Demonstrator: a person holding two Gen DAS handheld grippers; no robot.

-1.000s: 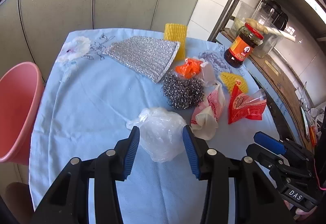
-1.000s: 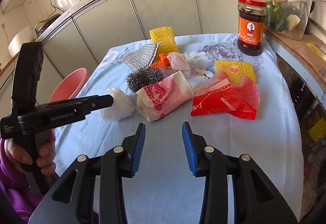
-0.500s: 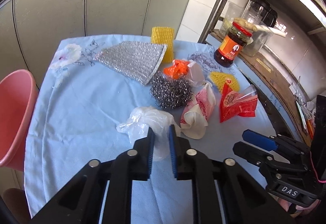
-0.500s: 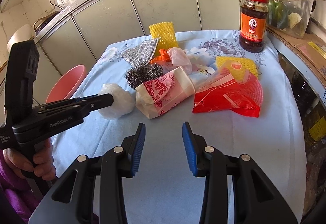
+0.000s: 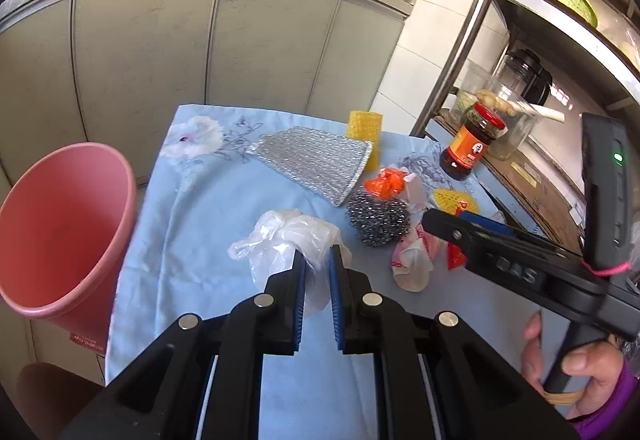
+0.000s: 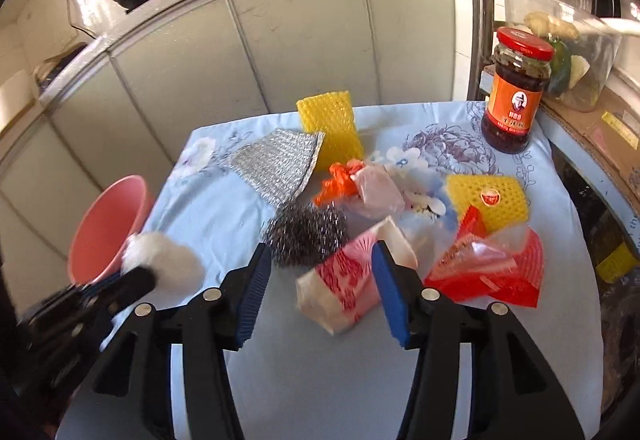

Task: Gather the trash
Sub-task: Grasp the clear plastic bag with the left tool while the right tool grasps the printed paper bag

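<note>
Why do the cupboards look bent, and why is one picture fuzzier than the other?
Left wrist view: the fisheye lens bows the cabinet doors and darkens the corners; the clear plastic bag between the left gripper fingers looks sharp. Right wrist view: same curving, but motion blur smears the pink paper wrapper and the white bundle at left; window glare washes out the upper right.

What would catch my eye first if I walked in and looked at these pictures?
Probably the left gripper pinching a crumpled clear plastic bag, with the big pink bin gaping just off the table's left edge. Next, the right gripper spread wide around a red-and-white paper wrapper, amid bright litter on the blue tablecloth, and a red-lidded chili sauce jar at the far right corner.
</note>
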